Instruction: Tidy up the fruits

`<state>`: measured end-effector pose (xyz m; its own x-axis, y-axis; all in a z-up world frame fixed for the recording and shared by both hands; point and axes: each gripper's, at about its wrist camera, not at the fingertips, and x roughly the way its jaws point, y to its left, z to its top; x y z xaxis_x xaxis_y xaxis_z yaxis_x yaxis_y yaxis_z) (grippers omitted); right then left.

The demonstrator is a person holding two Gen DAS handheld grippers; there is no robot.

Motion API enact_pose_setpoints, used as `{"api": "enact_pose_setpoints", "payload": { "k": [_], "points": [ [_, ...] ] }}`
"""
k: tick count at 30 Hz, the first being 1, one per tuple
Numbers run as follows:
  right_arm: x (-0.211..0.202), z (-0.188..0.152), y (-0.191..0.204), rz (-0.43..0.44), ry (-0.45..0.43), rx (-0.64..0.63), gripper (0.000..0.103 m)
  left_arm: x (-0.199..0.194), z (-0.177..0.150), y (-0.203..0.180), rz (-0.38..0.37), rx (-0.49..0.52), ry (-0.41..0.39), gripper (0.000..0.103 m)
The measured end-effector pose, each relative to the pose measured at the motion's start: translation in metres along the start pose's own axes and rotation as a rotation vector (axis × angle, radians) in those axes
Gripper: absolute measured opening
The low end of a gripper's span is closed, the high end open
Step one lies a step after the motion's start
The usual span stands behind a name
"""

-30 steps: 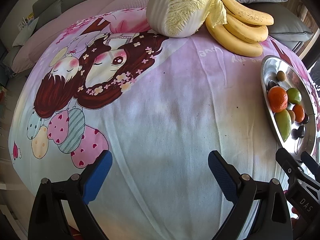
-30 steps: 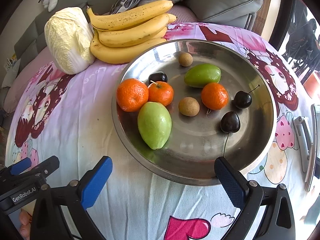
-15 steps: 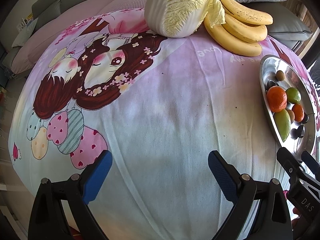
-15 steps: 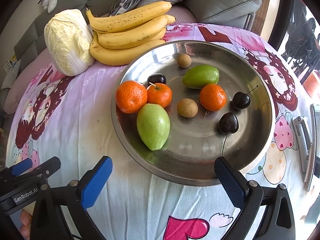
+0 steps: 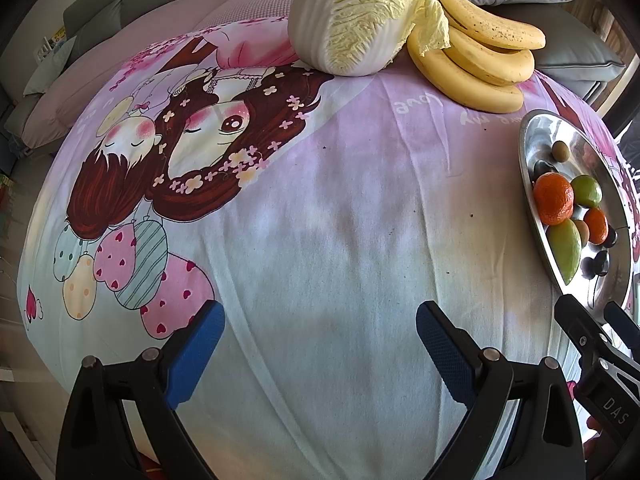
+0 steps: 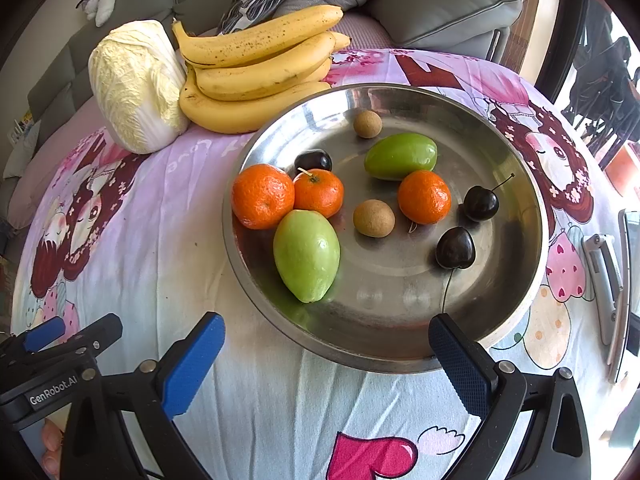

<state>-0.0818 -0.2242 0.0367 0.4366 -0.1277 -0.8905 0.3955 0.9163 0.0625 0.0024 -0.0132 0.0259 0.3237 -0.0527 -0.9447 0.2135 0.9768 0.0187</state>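
**Steel bowl, mixed fruit, both grippers empty**

Steel bowl (image 6: 520, 184) holds the mixed fruit; bananas (image 6: 256, 76) lie just beyond its rim. The right gripper (image 6: 326, 354) hangs wide open at the near rim, the left gripper (image 5: 320, 344) equally agape over bare cloth. Probably best to straddle the near green fruit (image 6: 306, 254) fully before closing.

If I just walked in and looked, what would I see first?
Probably the big shiny metal bowl in front of the right gripper, with three oranges, two green fruits, dark cherries and small brown fruits inside. Behind it lie a bunch of bananas and, touching them, a pale cabbage. Everything rests on a pink cartoon tablecloth, and both the left gripper and the right one are open and hold nothing.
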Motion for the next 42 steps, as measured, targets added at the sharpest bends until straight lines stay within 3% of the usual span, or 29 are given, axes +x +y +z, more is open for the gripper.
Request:
{"api": "enact_pose_setpoints", "payload": {
  "k": [42],
  "points": [
    [0.0007,-0.001,0.001,-0.001,0.005,-0.011,0.103,-0.0006,0.0004,-0.0014,0.001,-0.002,0.0,0.097]
  ]
}}
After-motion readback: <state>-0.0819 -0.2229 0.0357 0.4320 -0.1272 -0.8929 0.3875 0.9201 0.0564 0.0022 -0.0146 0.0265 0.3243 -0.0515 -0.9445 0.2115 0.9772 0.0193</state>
